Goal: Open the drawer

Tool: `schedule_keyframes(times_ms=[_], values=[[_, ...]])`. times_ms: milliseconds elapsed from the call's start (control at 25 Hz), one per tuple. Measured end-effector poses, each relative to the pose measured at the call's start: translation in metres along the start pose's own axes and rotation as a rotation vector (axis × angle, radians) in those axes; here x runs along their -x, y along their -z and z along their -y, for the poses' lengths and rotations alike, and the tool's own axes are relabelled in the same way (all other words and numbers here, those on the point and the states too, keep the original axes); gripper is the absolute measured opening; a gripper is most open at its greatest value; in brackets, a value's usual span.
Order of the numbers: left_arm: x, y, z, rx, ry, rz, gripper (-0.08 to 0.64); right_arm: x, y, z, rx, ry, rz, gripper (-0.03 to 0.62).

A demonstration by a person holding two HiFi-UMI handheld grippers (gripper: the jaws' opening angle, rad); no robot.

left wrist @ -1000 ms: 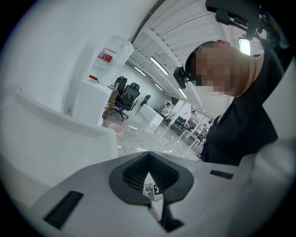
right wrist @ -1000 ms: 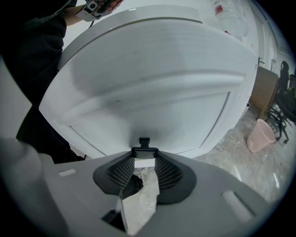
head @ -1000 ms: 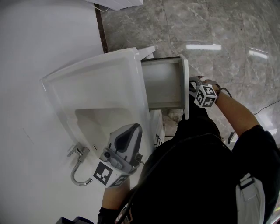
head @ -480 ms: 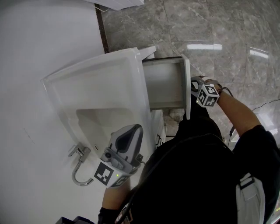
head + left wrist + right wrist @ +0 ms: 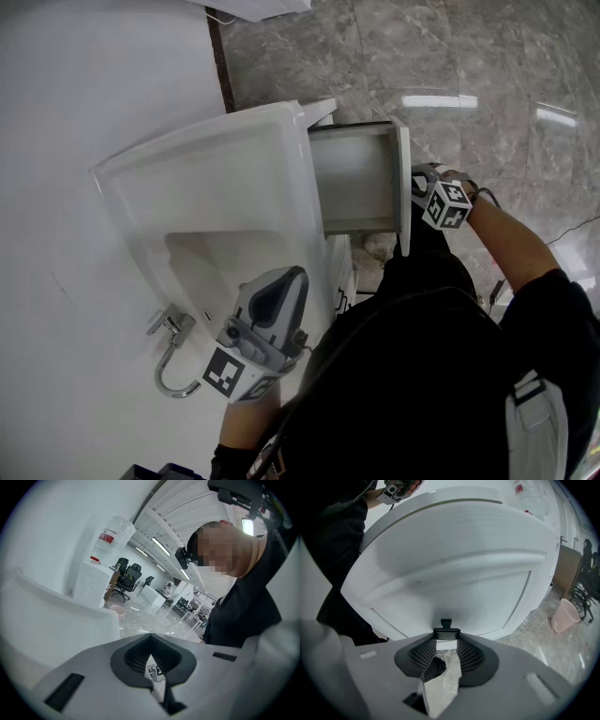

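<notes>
The white drawer (image 5: 356, 178) stands pulled out to the right from the vanity under the basin (image 5: 216, 187). Its front panel (image 5: 454, 564) fills the right gripper view. A small dark handle (image 5: 446, 631) sits right at the tips of my right gripper (image 5: 447, 638), whose jaws close on its two ends. In the head view my right gripper (image 5: 419, 184) is at the drawer's front panel (image 5: 401, 187), its tips hidden behind it. My left gripper (image 5: 277, 291) rests at the basin's near rim, shut and empty (image 5: 150, 645).
A chrome tap (image 5: 169, 328) stands at the basin's left end. Grey marble floor (image 5: 469, 84) lies beyond the drawer. The white wall (image 5: 84, 112) is on the left. My dark-clothed body (image 5: 422, 375) stands close to the vanity. A pink bin (image 5: 565, 613) stands on the floor.
</notes>
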State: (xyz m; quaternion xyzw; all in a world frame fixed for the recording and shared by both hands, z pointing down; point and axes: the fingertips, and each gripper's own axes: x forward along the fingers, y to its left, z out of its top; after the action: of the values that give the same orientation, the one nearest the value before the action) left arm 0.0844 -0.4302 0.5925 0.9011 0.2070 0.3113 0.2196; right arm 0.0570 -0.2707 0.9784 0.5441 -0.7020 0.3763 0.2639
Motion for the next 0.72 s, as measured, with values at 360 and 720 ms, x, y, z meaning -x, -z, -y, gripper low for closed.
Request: schedule_keyframes(times_ms=[360, 720], values=[[0.005, -0.003, 0.002, 0.005, -0.008, 0.021, -0.008, -0.001, 0.000, 0.000, 0.018, -0.008, -0.026, 0.132], [0.028, -0.004, 0.005, 0.011, -0.034, 0.059, -0.008, 0.000, 0.000, -0.003, 0.043, -0.009, -0.078, 0.137]])
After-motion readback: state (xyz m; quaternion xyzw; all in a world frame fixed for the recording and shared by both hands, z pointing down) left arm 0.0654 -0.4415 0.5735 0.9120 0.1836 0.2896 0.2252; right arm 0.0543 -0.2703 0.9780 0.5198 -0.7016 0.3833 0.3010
